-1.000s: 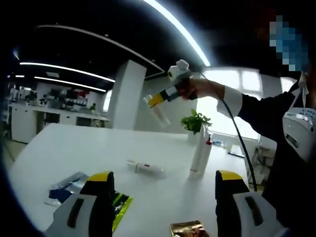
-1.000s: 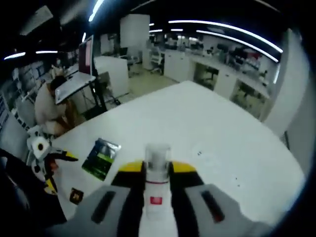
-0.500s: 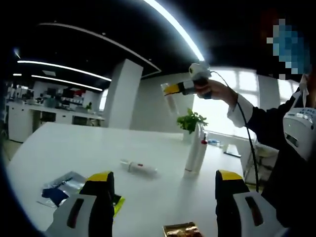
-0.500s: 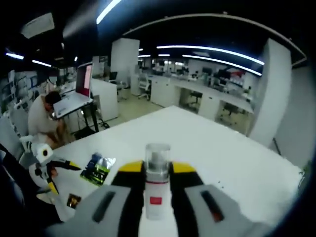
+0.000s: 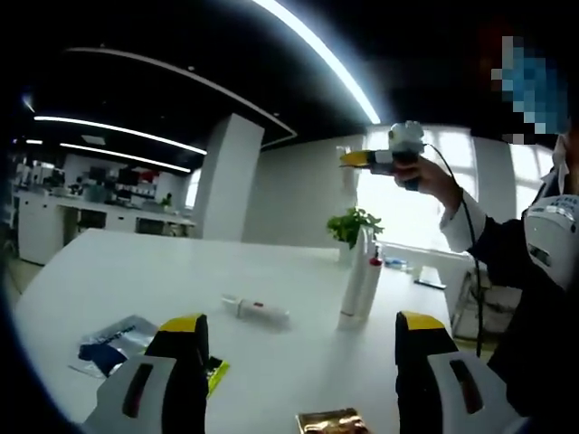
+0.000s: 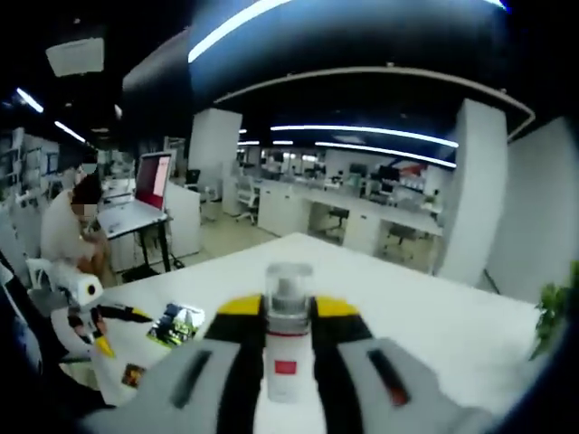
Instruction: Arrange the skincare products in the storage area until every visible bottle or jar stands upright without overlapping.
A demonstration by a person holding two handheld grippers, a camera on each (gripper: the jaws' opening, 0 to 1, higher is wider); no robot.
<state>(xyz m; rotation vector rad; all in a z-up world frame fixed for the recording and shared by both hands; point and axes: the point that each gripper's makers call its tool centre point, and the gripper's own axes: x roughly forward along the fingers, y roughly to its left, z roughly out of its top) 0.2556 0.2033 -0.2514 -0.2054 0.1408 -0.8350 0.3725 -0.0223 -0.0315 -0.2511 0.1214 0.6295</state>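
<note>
R hand-held gripper (image 6: 288,362) clamps spray bottle (image 6: 288,348) high above table edge (image 6: 380,271).

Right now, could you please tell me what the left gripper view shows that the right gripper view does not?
Left gripper view: a white bottle lying on the white table, two upright white bottles, and the potted plant's pot.

Right gripper view: the clear-capped white bottle gripped in the right gripper, and a seated person by a laptop.

Both: the table and a green-and-blue sachet.
</note>
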